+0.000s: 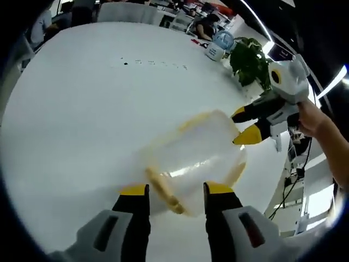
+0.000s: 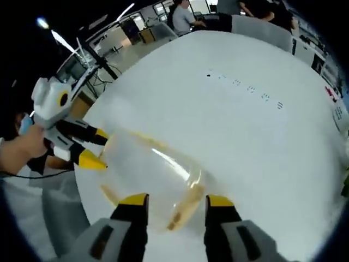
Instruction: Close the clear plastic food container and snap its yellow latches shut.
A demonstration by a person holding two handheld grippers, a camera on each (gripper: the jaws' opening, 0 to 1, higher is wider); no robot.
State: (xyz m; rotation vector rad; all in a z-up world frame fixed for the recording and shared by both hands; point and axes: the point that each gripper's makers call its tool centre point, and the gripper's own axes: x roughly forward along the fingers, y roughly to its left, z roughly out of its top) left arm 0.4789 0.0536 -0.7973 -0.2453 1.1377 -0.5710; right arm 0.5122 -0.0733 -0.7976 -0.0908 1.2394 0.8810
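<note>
The clear plastic container [image 1: 193, 155] lies on the white table [image 1: 98, 109], its lid on and a yellow latch [image 1: 162, 191] at its near end. My left gripper [image 1: 175, 191] is open, and that latch lies loose between its jaws. From the right, my right gripper [image 1: 243, 125] reaches the container's far end, open. In the right gripper view the container [image 2: 144, 166] sits in front of my open right gripper [image 2: 175, 201], with a yellow latch [image 2: 185, 210] in the gap. My left gripper [image 2: 97, 147] is at the container's far end.
A green plant [image 1: 248, 60] and a white cup [image 1: 215, 52] stand at the table's far edge. A row of small dark marks [image 1: 152, 63] crosses the tabletop. People sit at desks [image 2: 188, 16] beyond the table. A hand [image 1: 313, 117] holds the right gripper.
</note>
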